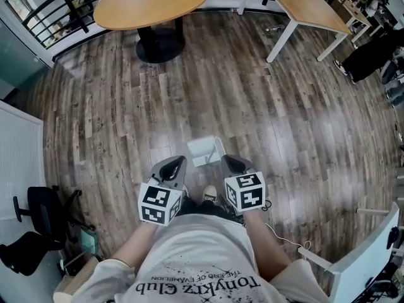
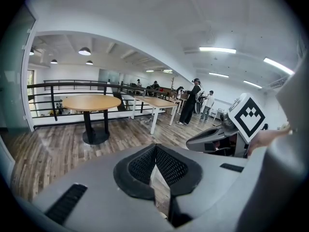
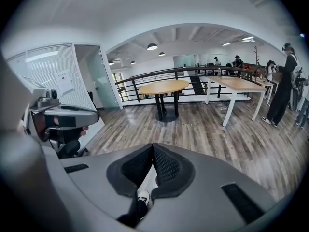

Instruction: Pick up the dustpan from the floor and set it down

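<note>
**Floor** – grey-brown wood-plank floor. It carries everything listed below and lies bare round the person's feet, which leaves room for lifting and setting down.

**Tables** – round wooden-topped table on a black pedestal at 11 o'clock. A rectangular wooden-topped table on white legs stands at 1 o'clock. Both are well apart from the work and play no part in it.

**Chair** – black office chair at 8 o'clock, pushed aside by a white panel.

**Task item** – small white plastic dustpan, at 12 o'clock from the person, just ahead of the two gripper tips and between them. Its open tray faces away. Whether it rests on the planks or hangs slightly clear cannot be told.

**Left gripper** – grey, two-jawed, at 11 o'clock of the person's body and just beside the dustpan's left edge. Its jaws are pressed together with nothing between them, so it is probably only standing by.

**Right gripper** – matching, just beside the dustpan's right edge. Its jaws are pressed together at the tips, and a white strip shows in the gap just behind them. It may have a thin edge nipped for the lift, but the views do not settle that.

**Shoe** – pale shoe at 6 o'clock of the dustpan, between the grippers.
</note>
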